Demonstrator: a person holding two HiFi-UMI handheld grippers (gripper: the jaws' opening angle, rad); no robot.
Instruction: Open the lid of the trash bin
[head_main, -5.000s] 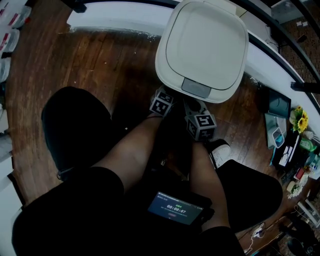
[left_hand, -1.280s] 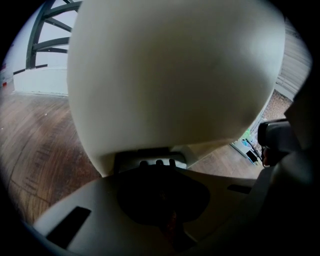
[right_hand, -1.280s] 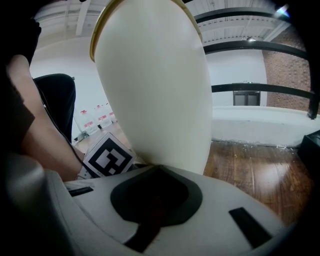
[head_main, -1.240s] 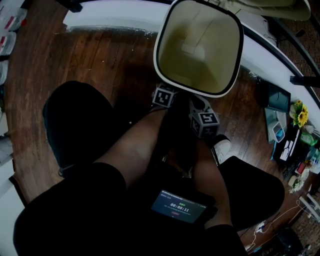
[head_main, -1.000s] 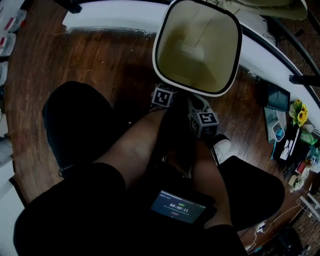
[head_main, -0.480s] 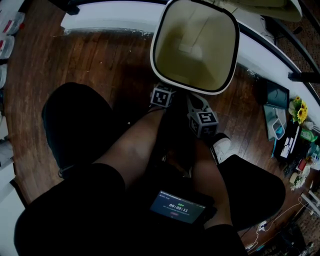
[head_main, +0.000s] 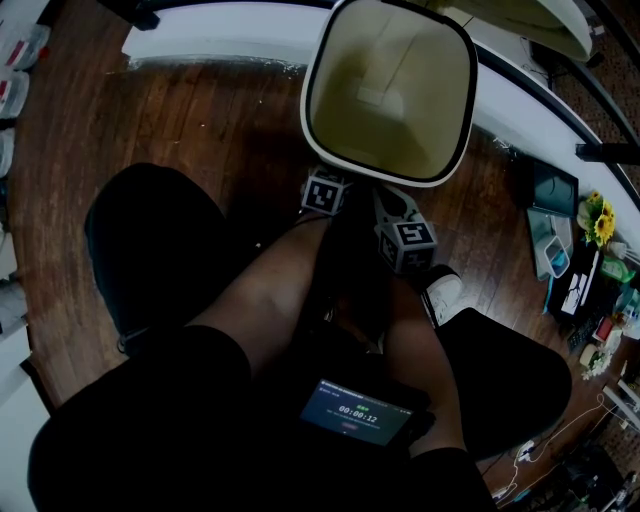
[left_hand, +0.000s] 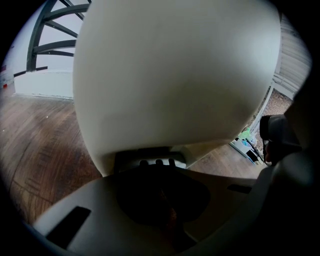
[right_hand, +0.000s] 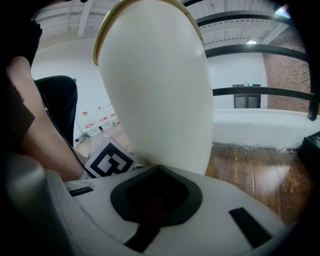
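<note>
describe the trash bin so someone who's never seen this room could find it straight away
Follow the dark wooden floor to the long white ledge at its far edge. The trash bin stands there, just ahead of the person's knees. It is the only big cream tub with a rounded-square rim, open on top, yellowish inside, its lid swung up behind.

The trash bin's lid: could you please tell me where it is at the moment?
In the head view the lid stands raised at the top right edge, just behind the open trash bin.
</note>
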